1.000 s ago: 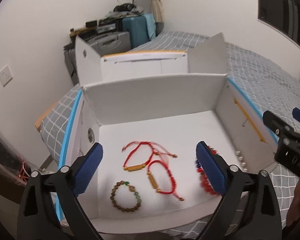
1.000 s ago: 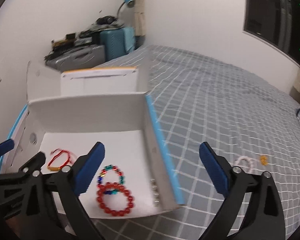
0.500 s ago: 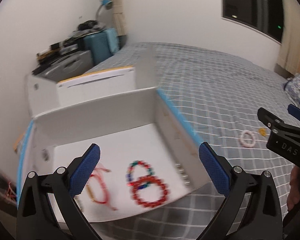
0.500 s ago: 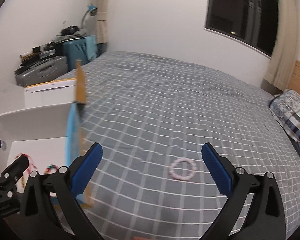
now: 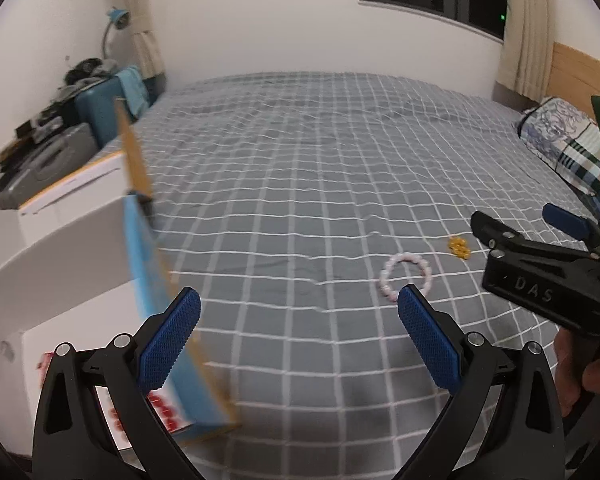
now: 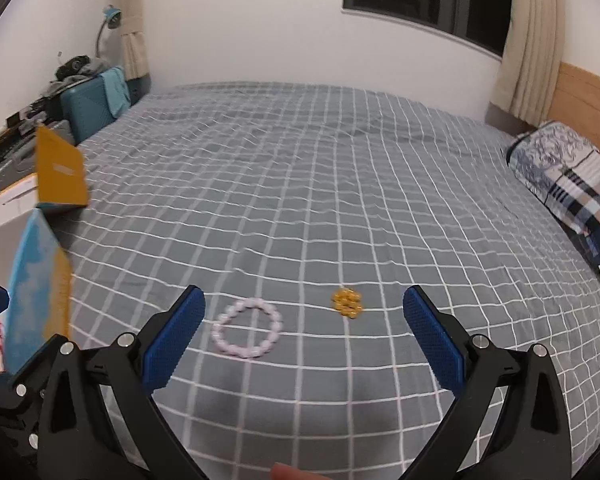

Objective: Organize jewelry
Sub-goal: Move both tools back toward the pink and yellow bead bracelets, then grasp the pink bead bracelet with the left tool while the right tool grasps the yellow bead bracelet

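Observation:
A pale pink bead bracelet (image 6: 247, 333) lies on the grey checked bedspread, with a small bunched yellow bead bracelet (image 6: 346, 303) to its right. Both also show in the left wrist view: the pink bracelet (image 5: 406, 277) and the yellow one (image 5: 459, 247). My right gripper (image 6: 304, 332) is open and empty, just above and short of them. My left gripper (image 5: 298, 334) is open and empty, left of the pink bracelet. The white box (image 5: 52, 264) with a blue edge sits at the left, with red beads (image 5: 162, 410) showing inside.
The bed (image 6: 340, 184) stretches ahead, with a patterned pillow (image 6: 568, 184) at the right by the wooden headboard. Suitcases and clutter (image 5: 80, 120) stand at the far left by the wall. The right gripper's body (image 5: 548, 276) shows at the left view's right edge.
Both grippers swung right, away from the box interior and out over the bedspread. The pink and yellow bracelets now lie near the right gripper's fingers. Both stay open.

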A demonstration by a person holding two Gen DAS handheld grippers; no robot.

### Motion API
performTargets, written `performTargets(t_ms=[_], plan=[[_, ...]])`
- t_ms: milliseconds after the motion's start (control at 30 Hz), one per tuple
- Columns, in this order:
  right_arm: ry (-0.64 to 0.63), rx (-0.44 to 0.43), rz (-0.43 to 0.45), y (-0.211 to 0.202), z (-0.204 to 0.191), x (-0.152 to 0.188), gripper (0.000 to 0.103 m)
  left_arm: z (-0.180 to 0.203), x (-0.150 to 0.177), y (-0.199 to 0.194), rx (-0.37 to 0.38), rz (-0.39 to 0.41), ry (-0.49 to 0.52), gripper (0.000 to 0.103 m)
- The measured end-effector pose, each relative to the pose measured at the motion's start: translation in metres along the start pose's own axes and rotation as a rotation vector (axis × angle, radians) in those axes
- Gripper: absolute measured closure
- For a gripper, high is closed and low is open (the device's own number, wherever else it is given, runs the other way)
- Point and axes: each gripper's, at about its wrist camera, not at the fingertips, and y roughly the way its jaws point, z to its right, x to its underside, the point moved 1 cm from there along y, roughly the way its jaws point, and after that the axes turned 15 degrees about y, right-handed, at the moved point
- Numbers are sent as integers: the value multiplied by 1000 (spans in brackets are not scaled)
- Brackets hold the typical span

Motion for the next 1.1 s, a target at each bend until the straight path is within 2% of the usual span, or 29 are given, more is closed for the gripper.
performTargets(t_ms=[267, 567, 800, 933, 1000, 1100], plan=[[61, 24, -79, 59, 38, -2, 8, 34, -14, 70, 71, -58, 16, 6], [72, 37, -186, 121, 56, 3, 8, 41, -9, 141, 112, -124, -16, 6], [88, 23, -243, 150, 59, 7, 8, 48, -6, 168, 115, -151, 1, 7], [96, 23, -264, 162, 61, 9, 12, 47, -3, 177, 123, -164, -1, 14], [99, 16, -278, 167, 61, 10, 21, 47, -3, 178, 125, -167, 2, 21], [84, 27, -283, 171, 60, 14, 28, 50, -4, 177, 122, -165, 17, 33]])
